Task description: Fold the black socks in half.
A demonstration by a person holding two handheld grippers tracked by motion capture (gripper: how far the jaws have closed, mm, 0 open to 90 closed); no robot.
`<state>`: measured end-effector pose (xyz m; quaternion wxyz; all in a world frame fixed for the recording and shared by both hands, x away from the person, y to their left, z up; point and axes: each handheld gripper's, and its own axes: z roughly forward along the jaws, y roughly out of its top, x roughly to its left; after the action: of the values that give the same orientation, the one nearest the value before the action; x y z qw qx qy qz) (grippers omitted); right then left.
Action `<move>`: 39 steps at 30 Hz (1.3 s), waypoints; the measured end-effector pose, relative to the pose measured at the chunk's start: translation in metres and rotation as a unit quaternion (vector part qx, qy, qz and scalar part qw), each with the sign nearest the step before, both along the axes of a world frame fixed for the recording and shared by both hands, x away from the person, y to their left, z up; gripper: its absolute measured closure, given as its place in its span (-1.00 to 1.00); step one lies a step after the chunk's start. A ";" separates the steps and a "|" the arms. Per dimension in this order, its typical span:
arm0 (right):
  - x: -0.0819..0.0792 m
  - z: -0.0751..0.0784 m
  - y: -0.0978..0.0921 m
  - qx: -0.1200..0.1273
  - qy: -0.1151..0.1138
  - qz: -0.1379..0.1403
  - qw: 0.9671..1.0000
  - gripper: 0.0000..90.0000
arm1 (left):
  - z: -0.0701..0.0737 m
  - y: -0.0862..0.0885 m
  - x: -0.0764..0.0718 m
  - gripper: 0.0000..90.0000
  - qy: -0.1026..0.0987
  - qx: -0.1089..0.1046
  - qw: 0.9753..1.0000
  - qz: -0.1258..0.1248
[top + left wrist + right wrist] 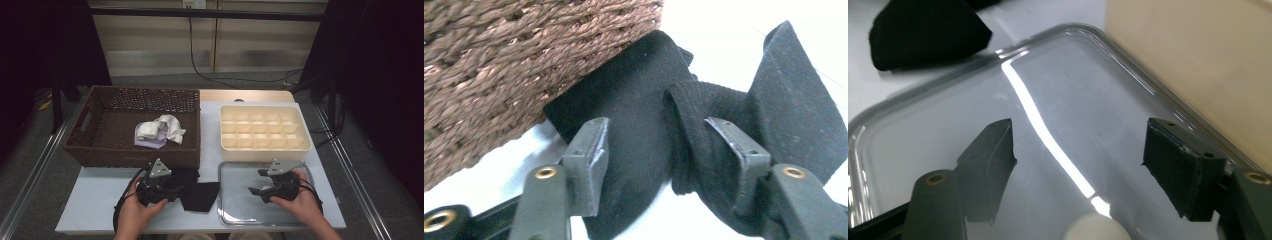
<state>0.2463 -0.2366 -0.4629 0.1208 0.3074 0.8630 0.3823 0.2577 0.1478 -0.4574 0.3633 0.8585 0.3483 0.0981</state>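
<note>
Where the woven brown wicker basket [100, 145] meets the table, crumpled black cloth [197, 192] lies against its front wall. Left gripper [172, 192]: jaws wide, straddling a cloth fold. Right gripper [256, 186]: jaws wide, empty, over the clear tray [230, 212].

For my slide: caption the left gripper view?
Open left gripper straddling a folded black cloth beside a wicker basket.

A basket [95, 145] sits left of a divided box [265, 147]; a tray [227, 212] lies before the box.
</note>
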 end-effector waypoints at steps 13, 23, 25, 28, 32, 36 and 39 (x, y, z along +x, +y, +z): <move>0.011 -0.002 0.043 0.012 0.021 0.054 0.998 -0.28 | 0.008 -0.010 -0.011 0.65 0.018 0.003 1.000 -0.020; 0.018 -0.008 0.075 0.039 0.047 0.089 0.994 -0.05 | 0.011 -0.017 -0.007 0.84 0.019 -0.001 0.999 -0.033; 0.022 -0.011 0.080 0.046 0.058 0.089 0.993 0.03 | 0.012 -0.016 -0.007 0.84 0.019 -0.003 0.999 -0.035; 0.024 -0.013 0.086 0.054 0.069 0.091 0.992 0.36 | 0.015 -0.013 -0.007 0.84 0.013 -0.006 0.999 -0.033; 0.026 -0.008 0.087 0.046 0.071 0.107 0.991 0.92 | 0.021 -0.011 -0.006 0.85 -0.004 -0.014 1.000 -0.024; 0.029 0.006 0.078 0.048 0.058 0.098 0.992 0.95 | 0.027 -0.010 -0.005 0.86 -0.018 -0.028 0.999 -0.018; 0.030 0.021 0.065 0.056 0.021 0.079 0.995 0.95 | 0.033 -0.012 -0.005 0.88 -0.038 -0.039 0.998 -0.017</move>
<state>0.2761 -0.1716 -0.4414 0.0548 0.2522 0.8640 0.4322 0.2531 0.1357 -0.4244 0.4112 0.8452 0.3228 0.1108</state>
